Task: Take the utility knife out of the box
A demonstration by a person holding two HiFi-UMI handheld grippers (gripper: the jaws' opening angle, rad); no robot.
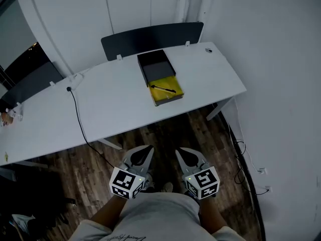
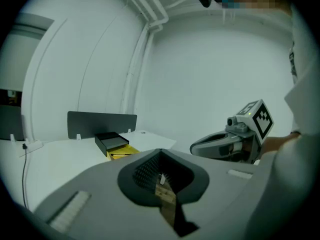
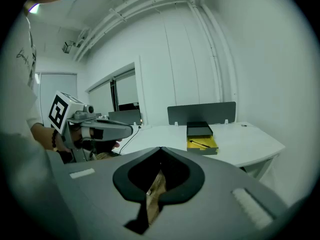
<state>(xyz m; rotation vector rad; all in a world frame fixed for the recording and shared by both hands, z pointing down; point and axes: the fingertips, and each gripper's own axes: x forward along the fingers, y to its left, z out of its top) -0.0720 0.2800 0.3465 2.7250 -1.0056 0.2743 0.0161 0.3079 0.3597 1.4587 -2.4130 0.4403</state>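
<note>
A long box (image 1: pixel 160 77) lies open on the white table (image 1: pixel 100 104), with a black half at the back and a yellow-lined half (image 1: pixel 168 91) toward me. The slim black utility knife (image 1: pixel 163 89) lies slantwise on the yellow lining. My left gripper (image 1: pixel 147 149) and right gripper (image 1: pixel 179 152) hang side by side over the wooden floor, well short of the table, both shut and holding nothing. The right gripper view shows the box (image 3: pixel 201 137) and knife (image 3: pixel 200 144) far ahead past its own jaws (image 3: pixel 160 149). From the left gripper view the box (image 2: pixel 113 143) is also distant.
A dark divider panel (image 1: pixel 150 36) stands along the table's far edge. A black cable (image 1: pixel 77 117) runs over the table's front edge to the floor. A small dark object (image 1: pixel 208 49) lies at the far right corner. More cables (image 1: pixel 241 157) lie by the right wall.
</note>
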